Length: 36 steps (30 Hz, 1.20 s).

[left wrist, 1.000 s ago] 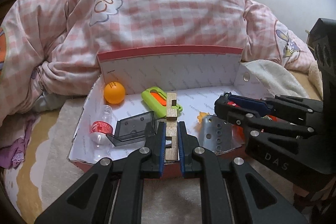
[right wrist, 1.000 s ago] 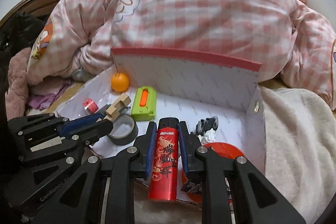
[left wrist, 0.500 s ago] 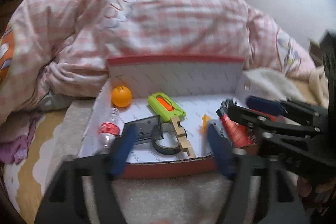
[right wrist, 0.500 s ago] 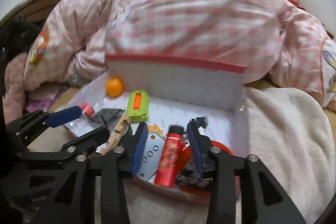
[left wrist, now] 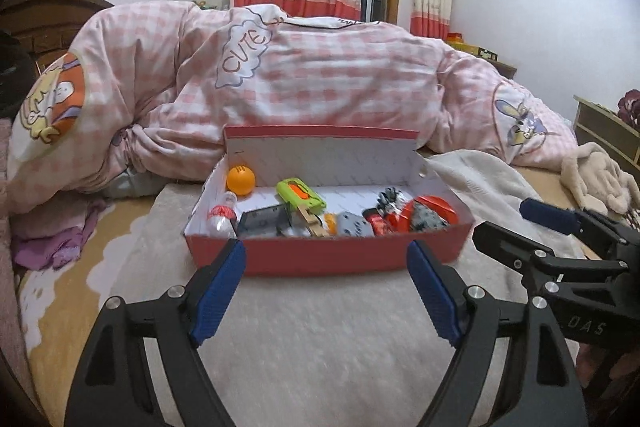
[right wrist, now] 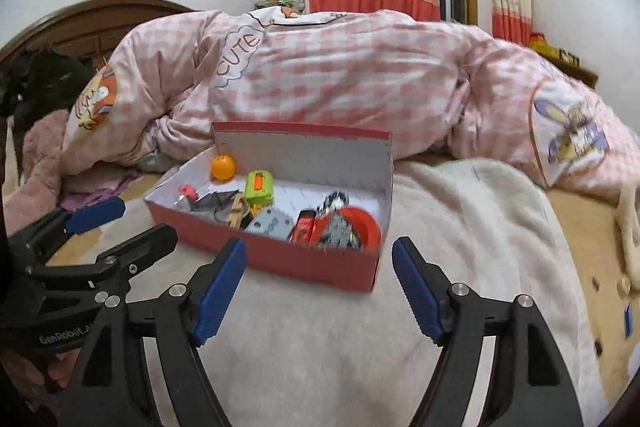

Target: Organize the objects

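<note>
A red cardboard box [left wrist: 344, 257] [right wrist: 280, 259] with a white inside stands open on the bed. It holds an orange ball [left wrist: 240, 179] [right wrist: 223, 166], a green cutter [left wrist: 301, 193] [right wrist: 259, 185], a wooden block [left wrist: 311, 220], a small bottle [left wrist: 222, 215], a grey perforated plate [left wrist: 354, 225], a red lighter [left wrist: 378, 223] [right wrist: 303, 225] and an orange-red ring [right wrist: 362, 223]. My left gripper [left wrist: 326, 291] is open and empty, in front of the box. My right gripper [right wrist: 318, 289] is open and empty, also in front of the box.
A pink checked quilt [left wrist: 320, 79] is piled behind the box. A cream blanket [right wrist: 460, 227] covers the bed to the right. A plush toy [left wrist: 596, 179] lies at the far right. Purple cloth [left wrist: 52, 243] lies at the left.
The left gripper let go of the wooden block and the right gripper let go of the red lighter, both into the box. Both grippers opened and drew back from the box.
</note>
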Tool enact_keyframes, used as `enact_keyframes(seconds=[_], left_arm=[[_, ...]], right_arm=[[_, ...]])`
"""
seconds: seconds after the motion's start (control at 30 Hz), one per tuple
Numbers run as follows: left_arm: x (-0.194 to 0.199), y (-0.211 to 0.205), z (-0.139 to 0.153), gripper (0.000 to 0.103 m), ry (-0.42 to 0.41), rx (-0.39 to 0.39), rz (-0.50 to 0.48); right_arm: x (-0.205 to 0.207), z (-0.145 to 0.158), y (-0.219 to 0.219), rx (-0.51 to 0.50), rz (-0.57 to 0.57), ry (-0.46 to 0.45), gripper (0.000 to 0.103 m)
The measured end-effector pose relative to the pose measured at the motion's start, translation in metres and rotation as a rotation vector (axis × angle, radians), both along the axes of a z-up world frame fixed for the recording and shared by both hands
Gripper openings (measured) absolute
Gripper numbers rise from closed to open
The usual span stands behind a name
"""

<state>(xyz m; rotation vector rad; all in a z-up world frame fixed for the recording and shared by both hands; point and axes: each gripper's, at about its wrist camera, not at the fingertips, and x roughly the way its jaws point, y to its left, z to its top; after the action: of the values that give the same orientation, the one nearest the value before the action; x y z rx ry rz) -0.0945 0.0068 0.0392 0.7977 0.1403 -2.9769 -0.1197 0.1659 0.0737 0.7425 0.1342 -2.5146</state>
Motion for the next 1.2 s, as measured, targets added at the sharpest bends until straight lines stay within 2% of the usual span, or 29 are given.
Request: enact_keyframes(seconds=[0.37, 0.5, 0.63, 1.2], left_arm=[[0.022, -0.003, -0.009, 0.086, -0.002, 0.009, 0.025], [0.023, -0.006, -0.01, 0.086, -0.007, 0.017, 0.027], [0.022, -0.008, -0.011, 0.086, -0.01, 0.027, 0.029], [0.021, -0.006, -0.016, 0.086, -0.019, 0.03, 0.029]], right_arm=[[0.024, -0.011, 0.004, -0.014, 0.024, -0.017, 0.078], [0.031, -0.016, 0.003, -0.022, 0.027, 0.011, 0.078], [0.029, -0.021, 0.004, -0.079, 0.041, -0.052, 0.078], [0.03, -0.024, 0.002, -0.058, 0.041, -0.047, 0.078]])
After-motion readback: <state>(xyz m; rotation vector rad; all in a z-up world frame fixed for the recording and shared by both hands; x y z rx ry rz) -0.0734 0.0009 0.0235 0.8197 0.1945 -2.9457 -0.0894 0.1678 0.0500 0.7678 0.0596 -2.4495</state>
